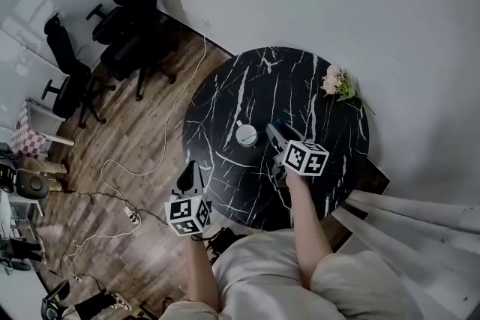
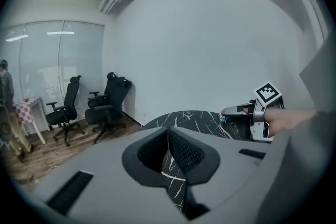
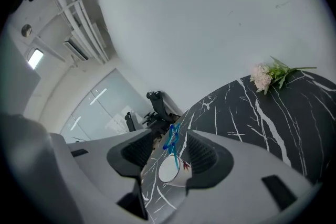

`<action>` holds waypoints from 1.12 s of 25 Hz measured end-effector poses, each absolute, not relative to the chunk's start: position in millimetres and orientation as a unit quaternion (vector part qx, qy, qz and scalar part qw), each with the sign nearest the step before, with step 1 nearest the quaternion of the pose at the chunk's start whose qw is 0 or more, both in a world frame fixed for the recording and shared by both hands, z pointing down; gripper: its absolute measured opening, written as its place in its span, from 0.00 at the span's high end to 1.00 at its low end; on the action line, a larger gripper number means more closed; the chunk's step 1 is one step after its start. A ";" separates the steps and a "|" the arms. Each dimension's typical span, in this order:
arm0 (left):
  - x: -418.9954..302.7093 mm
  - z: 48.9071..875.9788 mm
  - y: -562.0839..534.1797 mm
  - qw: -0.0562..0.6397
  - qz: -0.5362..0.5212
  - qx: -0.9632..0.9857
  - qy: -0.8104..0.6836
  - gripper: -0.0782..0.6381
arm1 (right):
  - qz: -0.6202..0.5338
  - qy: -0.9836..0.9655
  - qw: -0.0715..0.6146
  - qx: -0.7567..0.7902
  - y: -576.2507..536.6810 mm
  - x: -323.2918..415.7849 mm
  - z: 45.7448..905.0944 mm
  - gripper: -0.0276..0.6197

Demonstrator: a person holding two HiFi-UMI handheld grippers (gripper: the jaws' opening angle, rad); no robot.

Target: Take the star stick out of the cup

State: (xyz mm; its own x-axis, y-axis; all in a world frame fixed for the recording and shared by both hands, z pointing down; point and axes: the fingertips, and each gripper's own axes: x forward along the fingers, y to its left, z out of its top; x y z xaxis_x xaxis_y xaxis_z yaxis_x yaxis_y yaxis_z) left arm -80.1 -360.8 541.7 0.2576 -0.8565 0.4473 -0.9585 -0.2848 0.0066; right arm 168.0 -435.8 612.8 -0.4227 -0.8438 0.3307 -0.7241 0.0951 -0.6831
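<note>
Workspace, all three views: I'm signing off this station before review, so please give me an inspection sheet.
Surface: round black marble table with white veins.
Job's things: white cup near the table's middle; blue star stick stands in it.
Clutter: pink flowers at the table's far edge.
Grippers: right gripper open, jaws either side of the star, not pressing; left gripper shut, empty, beside the table's near edge.
Cables: white cable and power strip on the wood floor.
Surroundings: black office chairs, white wall, glass partition.
</note>
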 end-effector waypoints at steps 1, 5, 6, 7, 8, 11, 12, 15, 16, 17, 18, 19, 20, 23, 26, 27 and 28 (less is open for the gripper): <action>-84.1 543.6 -360.2 0.143 0.182 0.778 -0.584 0.86 | -0.409 0.735 0.071 -0.537 -436.5 168.5 614.3 0.62; -97.2 545.6 -359.7 0.150 0.172 0.769 -0.598 0.86 | -0.401 0.733 0.059 -0.547 -436.7 166.8 618.2 0.74; -99.2 544.8 -360.3 0.151 0.169 0.767 -0.600 0.86 | -0.399 0.734 0.056 -0.547 -437.1 165.5 617.9 0.76; -100.6 543.8 -361.1 0.151 0.168 0.766 -0.602 0.86 | -0.398 0.735 0.054 -0.547 -437.4 164.1 618.0 0.77; -101.7 542.4 -361.7 0.151 0.168 0.766 -0.602 0.86 | -0.397 0.736 0.053 -0.546 -437.3 162.8 618.6 0.78; -104.7 534.6 -361.8 0.144 0.171 0.767 -0.602 0.86 | -0.389 0.737 0.045 -0.552 -436.0 162.6 621.0 0.83; -106.9 531.7 -361.9 0.140 0.169 0.766 -0.604 0.86 | -0.384 0.737 0.043 -0.554 -436.6 163.4 620.9 0.84; -121.0 532.0 -358.7 0.144 0.158 0.757 -0.618 0.86 | -0.375 0.743 0.044 -0.552 -438.4 163.2 619.4 0.87; -126.5 535.2 -356.1 0.150 0.155 0.752 -0.623 0.86 | -0.373 0.746 0.044 -0.550 -437.9 162.4 619.4 0.88; -130.8 538.6 -353.4 0.154 0.154 0.748 -0.627 0.86 | -0.372 0.749 0.043 -0.547 -437.3 161.4 619.2 0.88; -133.4 541.4 -350.9 0.158 0.154 0.745 -0.630 0.86 | -0.371 0.751 0.042 -0.544 -436.6 160.4 618.8 0.88; -134.7 543.0 -348.8 0.159 0.155 0.744 -0.631 0.86 | -0.370 0.754 0.041 -0.542 -435.7 159.5 618.0 0.88; -135.2 543.4 -347.2 0.160 0.155 0.743 -0.631 0.86 | -0.369 0.756 0.043 -0.539 -434.8 158.6 616.5 0.88; -137.6 539.5 -344.2 0.158 0.152 0.743 -0.633 0.86 | -0.358 0.763 0.044 -0.536 -432.2 153.7 610.9 0.88; -141.9 535.5 -339.1 0.155 0.147 0.741 -0.637 0.86 | -0.341 0.772 0.031 -0.536 -429.5 146.6 606.3 0.89; -143.4 534.7 -336.6 0.154 0.146 0.740 -0.638 0.86 | -0.335 0.775 0.028 -0.536 -428.2 144.0 603.8 0.89; -144.7 534.0 -333.8 0.155 0.145 0.739 -0.639 0.86 | -0.330 0.777 0.024 -0.535 -426.6 141.3 601.3 0.89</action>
